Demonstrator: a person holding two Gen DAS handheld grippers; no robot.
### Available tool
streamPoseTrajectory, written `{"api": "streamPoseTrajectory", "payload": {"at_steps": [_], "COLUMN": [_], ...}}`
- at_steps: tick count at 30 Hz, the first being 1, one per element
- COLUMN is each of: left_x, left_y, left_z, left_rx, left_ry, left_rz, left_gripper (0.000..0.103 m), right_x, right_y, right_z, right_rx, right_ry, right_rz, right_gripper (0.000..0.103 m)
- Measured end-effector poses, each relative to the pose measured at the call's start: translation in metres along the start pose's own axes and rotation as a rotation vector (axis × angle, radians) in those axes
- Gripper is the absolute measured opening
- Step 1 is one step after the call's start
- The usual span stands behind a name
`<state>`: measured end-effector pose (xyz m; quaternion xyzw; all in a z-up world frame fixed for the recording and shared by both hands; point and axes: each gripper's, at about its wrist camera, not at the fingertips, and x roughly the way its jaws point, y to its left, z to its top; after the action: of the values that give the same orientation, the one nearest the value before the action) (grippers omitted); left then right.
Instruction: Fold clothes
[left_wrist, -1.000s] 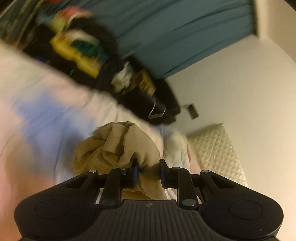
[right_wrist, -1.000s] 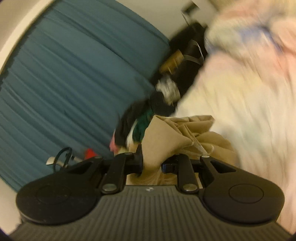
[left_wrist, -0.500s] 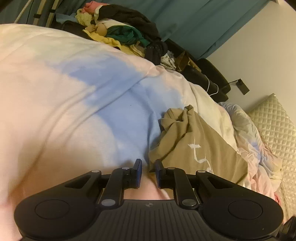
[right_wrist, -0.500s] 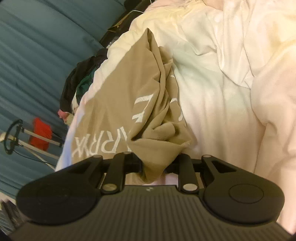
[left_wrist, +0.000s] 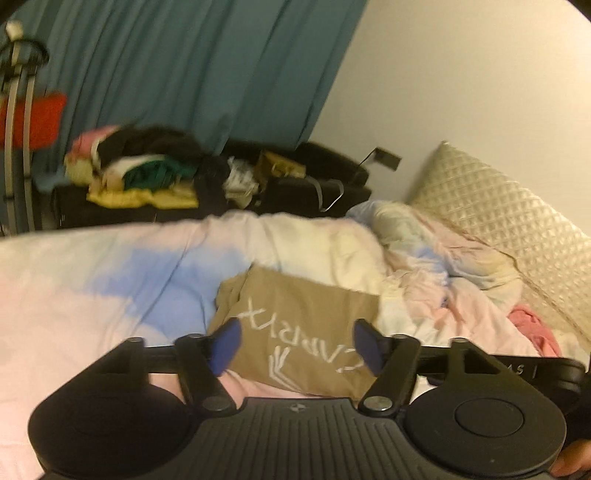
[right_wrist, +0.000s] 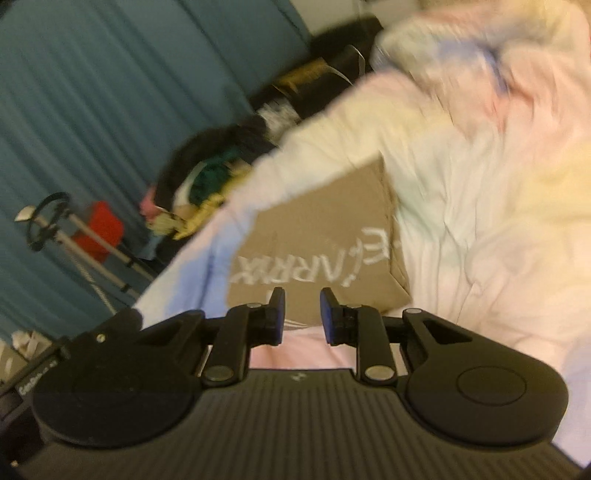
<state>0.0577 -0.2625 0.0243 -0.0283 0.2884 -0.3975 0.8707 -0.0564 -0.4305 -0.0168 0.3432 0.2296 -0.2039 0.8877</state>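
Note:
A tan T-shirt (left_wrist: 295, 332) with white lettering lies spread flat on the pastel duvet (left_wrist: 110, 280), print side up. It also shows in the right wrist view (right_wrist: 317, 236). My left gripper (left_wrist: 295, 343) is wide open and empty, its blue pads on either side of the shirt's near part. My right gripper (right_wrist: 303, 314) is open and empty, just above the shirt's near edge. Both views are blurred by motion.
A pile of mixed clothes (left_wrist: 140, 173) lies on a dark bench by the teal curtain (left_wrist: 184, 66). A quilted headboard (left_wrist: 498, 221) is at the right. A pink garment (left_wrist: 532, 325) lies on the rumpled bedding. A metal stand (right_wrist: 74, 236) with a red item is at left.
Both grippers held the bunched tan shirt, laid it down on the duvet and have opened and let go. The shirt now lies flat with its lettering showing.

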Motion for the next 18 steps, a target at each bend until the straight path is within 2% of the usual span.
{"api": "streamPoseTrajectory", "payload": {"at_steps": [2,3,4,5,6,7,11,18], "left_x": [-0.029,-0.044,-0.059,-0.073,-0.087,-0.100,-0.140,-0.174], "left_y": [-0.009,-0.012,-0.015,-0.018,-0.021,-0.023,-0.033,-0.036], "left_z": [0.000,-0.001,-0.002,-0.004,-0.007,-0.011,-0.034,-0.080], "left_rx": [0.033,0.046,0.056,0.065,0.081,0.109,0.201,0.213], "left_ry": [-0.027,-0.042,-0.056,-0.067,-0.080,-0.096,-0.169,-0.229], "left_rz": [-0.004,-0.003,-0.001,0.000,0.000,-0.003,0.049,0.080], "left_gripper": [0.085,0.087,0.094,0.100,0.102,0.103,0.103,0.103], "right_x": [-0.030,-0.044,-0.058,-0.070,-0.081,-0.092,-0.119,-0.129], "right_y": [0.016,0.022,0.028,0.033,0.037,0.042,0.051,0.050], "right_z": [-0.001,-0.004,-0.008,-0.013,-0.018,-0.023,-0.049,-0.095], "right_rx": [-0.053,-0.077,-0.110,-0.138,-0.166,-0.193,-0.294,-0.349], "right_ry": [-0.042,-0.059,-0.081,-0.108,-0.136,-0.163,-0.211,-0.276], "right_rz": [0.017,0.021,0.025,0.033,0.041,0.050,0.066,0.073], "right_gripper": [0.027,0.032,0.049,0.061,0.085,0.094,0.093,0.093]}}
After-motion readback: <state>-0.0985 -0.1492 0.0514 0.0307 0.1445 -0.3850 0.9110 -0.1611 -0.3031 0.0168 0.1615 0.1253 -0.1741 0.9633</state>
